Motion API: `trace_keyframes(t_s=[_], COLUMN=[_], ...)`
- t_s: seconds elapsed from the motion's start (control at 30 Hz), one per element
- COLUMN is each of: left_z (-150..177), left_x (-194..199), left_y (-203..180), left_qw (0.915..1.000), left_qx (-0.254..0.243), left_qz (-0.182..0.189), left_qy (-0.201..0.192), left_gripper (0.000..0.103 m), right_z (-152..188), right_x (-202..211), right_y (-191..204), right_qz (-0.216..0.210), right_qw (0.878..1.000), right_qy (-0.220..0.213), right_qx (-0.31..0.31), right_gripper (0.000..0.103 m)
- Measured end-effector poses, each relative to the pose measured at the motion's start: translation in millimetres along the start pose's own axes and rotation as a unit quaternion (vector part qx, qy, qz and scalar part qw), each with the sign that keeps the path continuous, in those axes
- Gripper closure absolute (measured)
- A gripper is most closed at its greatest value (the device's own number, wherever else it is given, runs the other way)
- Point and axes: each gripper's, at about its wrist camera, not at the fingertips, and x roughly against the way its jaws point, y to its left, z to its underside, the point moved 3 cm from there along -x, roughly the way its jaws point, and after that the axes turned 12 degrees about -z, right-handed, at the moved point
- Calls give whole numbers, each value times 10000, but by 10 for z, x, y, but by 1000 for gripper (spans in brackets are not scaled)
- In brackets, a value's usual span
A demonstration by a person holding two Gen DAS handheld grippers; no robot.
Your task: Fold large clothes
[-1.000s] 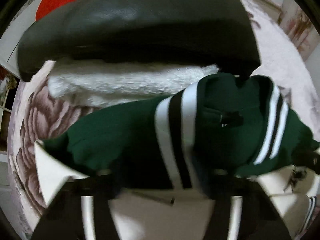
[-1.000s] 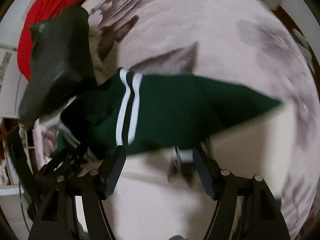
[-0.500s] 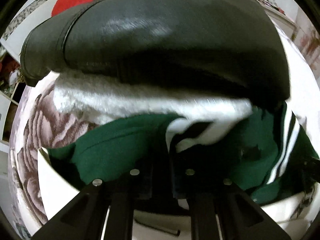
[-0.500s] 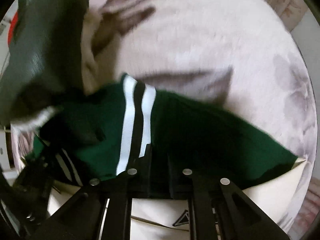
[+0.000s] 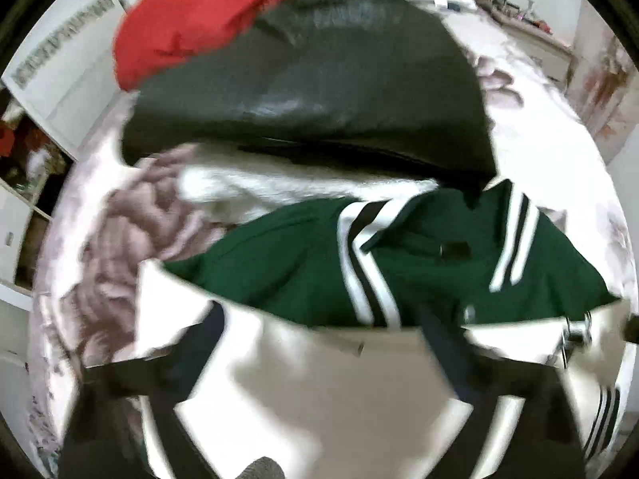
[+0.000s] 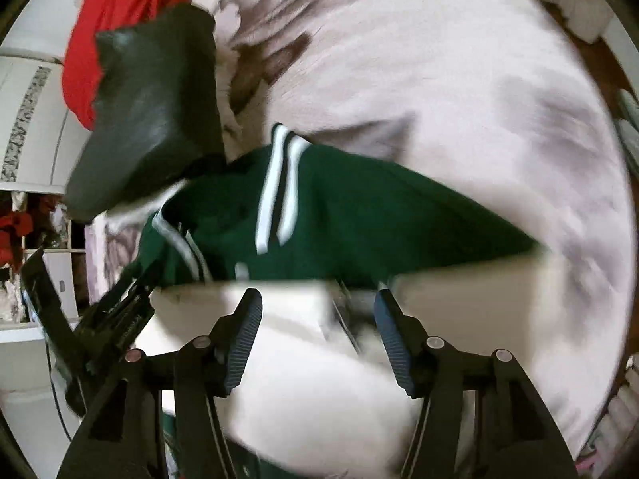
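Observation:
A dark green jacket [image 5: 287, 275] with white and black stripes and cream sleeves lies on the bed; it also shows in the right wrist view [image 6: 359, 215]. Its cream part [image 5: 319, 391] is nearest both cameras. My left gripper [image 5: 319, 331] is open over the cream part, its fingers [image 5: 207, 331] blurred. My right gripper [image 6: 317, 319] is open just above the cream part [image 6: 311, 399], fingers [image 6: 247, 327] apart and empty. The left gripper's body [image 6: 108, 319] shows at the left of the right wrist view.
A black leather jacket [image 5: 319, 92] with white fleece lining [image 5: 279, 187] lies beyond the green one, and a red garment [image 5: 199, 12] beyond that. The bedspread [image 6: 459, 80] is pale pink with brown flowers. White cupboards [image 5: 60, 60] stand at the left.
Both grippers were shut on the green jacket half a second ago; both have now opened and pulled back. The jacket lies folded with cream sleeve over green body.

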Motion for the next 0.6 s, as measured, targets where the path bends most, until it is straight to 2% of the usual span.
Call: trace_keyframes(t_s=[0.07, 0.17, 0.3, 0.37, 0.47, 0.53, 0.6], left_z=[202, 595, 1129, 1403, 1884, 2073, 2188], left_x=[227, 451, 491, 432, 250, 143, 59], left_y=[87, 163, 247, 220, 157, 171, 192], left_qw=[9999, 9998, 9986, 9969, 9925, 9906, 9928], left_qx=[26, 43, -146, -358, -710, -803, -699], left_qz=[-24, -182, -503, -635, -785, -758, -552], left_qy=[-114, -85, 113, 297, 605, 806, 806], left_gripper=[0, 0, 0, 0, 0, 0, 0], right_z=[430, 1103, 1931, 2113, 2216, 2214, 2231], right_x=[290, 545, 306, 139, -125, -93, -27], right_y=[-166, -563, -1074, -1174, -1237, -1323, -1453], right_qz=[197, 821, 1109, 1308, 1369, 1650, 1701], right_qw=[9996, 9957, 9880, 9840, 9834, 9821, 9781], right_qy=[-92, -45, 683, 870, 925, 435, 175], right_qx=[-167, -419, -829, -836, -752, -802, -1188], right_gripper=[39, 39, 39, 39, 40, 78, 79])
